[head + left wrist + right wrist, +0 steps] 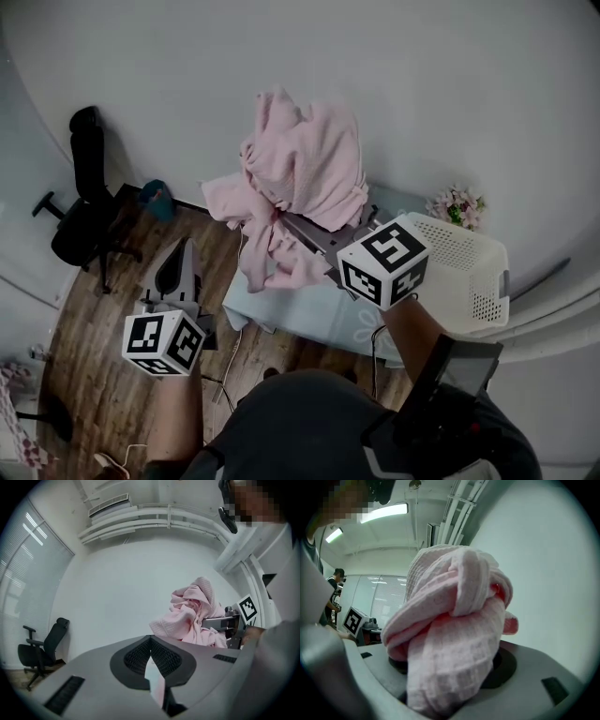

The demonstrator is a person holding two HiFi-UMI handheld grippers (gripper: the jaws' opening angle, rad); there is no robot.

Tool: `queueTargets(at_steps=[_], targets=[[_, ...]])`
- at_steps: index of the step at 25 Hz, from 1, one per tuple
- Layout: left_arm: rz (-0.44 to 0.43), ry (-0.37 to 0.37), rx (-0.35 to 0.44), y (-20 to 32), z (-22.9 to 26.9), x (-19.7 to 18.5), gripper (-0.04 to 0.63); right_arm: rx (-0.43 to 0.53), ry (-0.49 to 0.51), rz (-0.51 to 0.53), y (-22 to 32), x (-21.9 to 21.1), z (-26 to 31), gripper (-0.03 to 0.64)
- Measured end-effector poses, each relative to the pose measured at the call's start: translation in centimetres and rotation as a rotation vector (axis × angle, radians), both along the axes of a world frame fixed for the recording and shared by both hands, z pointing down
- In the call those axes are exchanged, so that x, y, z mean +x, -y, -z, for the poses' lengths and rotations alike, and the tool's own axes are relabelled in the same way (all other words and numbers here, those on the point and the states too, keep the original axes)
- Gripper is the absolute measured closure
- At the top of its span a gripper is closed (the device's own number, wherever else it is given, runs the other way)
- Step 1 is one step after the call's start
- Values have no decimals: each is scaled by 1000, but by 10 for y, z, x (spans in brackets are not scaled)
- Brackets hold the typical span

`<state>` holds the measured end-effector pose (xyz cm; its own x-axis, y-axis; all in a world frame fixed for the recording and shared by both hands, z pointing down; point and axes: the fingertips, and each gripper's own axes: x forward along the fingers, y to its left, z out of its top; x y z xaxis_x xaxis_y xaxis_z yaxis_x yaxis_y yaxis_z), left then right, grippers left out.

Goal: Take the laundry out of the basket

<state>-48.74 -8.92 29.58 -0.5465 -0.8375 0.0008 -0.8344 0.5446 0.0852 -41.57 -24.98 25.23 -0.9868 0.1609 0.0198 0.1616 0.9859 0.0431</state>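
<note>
A bundle of pink laundry hangs in the air above the table's left end, bunched at the top and trailing down. My right gripper is shut on it from the right, and the cloth fills the right gripper view. The white laundry basket stands on the table to the right, behind that gripper's marker cube; its inside is hidden. My left gripper is lower left over the floor, apart from the cloth, shut with nothing held. From the left gripper view, the pink laundry shows beyond its closed jaws.
The table wears a light blue cover and stands against a white wall. Pink flowers sit behind the basket. A black office chair and a teal object stand on the wooden floor at left.
</note>
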Motion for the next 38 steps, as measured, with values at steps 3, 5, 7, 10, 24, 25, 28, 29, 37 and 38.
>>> queueTargets(at_steps=[3,5,7,10,24,25,28,29,37,38], targets=[[38,-9,-7,4,-8,-6,586,-6,-9,6,2,-6,-14,308],[58,-25,-9,7,-19,-12,586,-20,-14,8,5,-11,-28,307],[71,-32,-14,9,-27,-16,586,-41,-12,1,8,-14,-37,307],[86,-37,-28,13,-34,-18,586,-62,0,-32,13,-14,-46,307],[30,-54,-38,3,-61,-20,586,-37,-22,-109,-18,-8,-88,307],[22,-57,-35,3,-60,-19,586,-37,-25,-113,-19,-7,-86,307],[-5,-64,-29,-4,-53,-11,586,-28,-35,-112,-32,1,-80,307],[-11,-64,-30,-3,-52,-9,586,-26,-38,-109,-34,3,-79,307],[-18,-64,-31,10,-53,-9,586,-8,-41,-108,-26,5,-81,307],[-16,-65,-31,11,-54,-9,586,-8,-42,-106,-25,5,-82,307]])
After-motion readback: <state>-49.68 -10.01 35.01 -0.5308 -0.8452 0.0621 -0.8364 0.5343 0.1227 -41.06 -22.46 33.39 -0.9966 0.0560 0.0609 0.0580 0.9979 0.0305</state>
